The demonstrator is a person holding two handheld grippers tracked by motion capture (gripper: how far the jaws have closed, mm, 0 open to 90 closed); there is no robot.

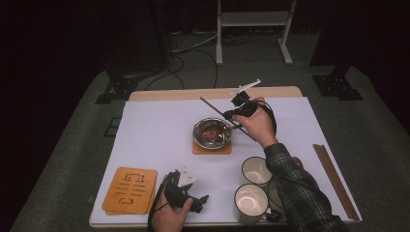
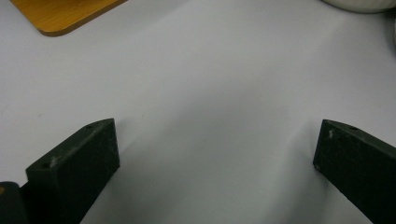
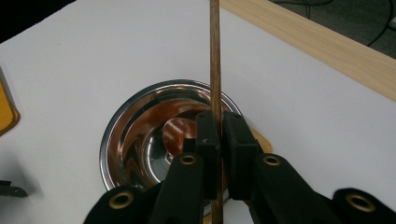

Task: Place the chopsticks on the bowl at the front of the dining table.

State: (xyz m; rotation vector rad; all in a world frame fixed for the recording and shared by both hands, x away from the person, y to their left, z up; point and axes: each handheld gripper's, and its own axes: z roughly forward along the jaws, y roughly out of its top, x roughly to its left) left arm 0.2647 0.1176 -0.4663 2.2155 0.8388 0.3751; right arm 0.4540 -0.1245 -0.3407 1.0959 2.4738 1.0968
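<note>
Nearest the high camera, at six o'clock of the table, the person's left hand rests on the white table cover (image 1: pixel 154 130) with the left gripper (image 1: pixel 196 202); in the left gripper view its two black jaws stand wide apart over bare cover, nothing between them. At nine o'clock of that hand lie the wooden coasters (image 1: pixel 130 190), stacked, with dark markings on the top one. At three o'clock of it stand two white mugs (image 1: pixel 251 200), just beside each other, with the checked sleeve (image 1: pixel 295 186) crossing past them.

Farther off, toward twelve o'clock, the right gripper (image 1: pixel 233 115) is held above the far rim of the steel bowl (image 1: pixel 211 132). Its jaws are clamped on a single brown chopstick (image 1: pixel 212 107); in the right gripper view the chopstick (image 3: pixel 215 60) runs straight up between the pads, over the bowl (image 3: pixel 140 130). Seen from above, the stick slants from ten o'clock to four o'clock across the bowl's far edge. The bowl sits on another wooden coaster (image 1: pixel 211 149) near the table's middle. At the four o'clock edge of the cover lies a pair of brown chopsticks (image 1: pixel 335 181), side by side, well apart from the bowl.
</note>
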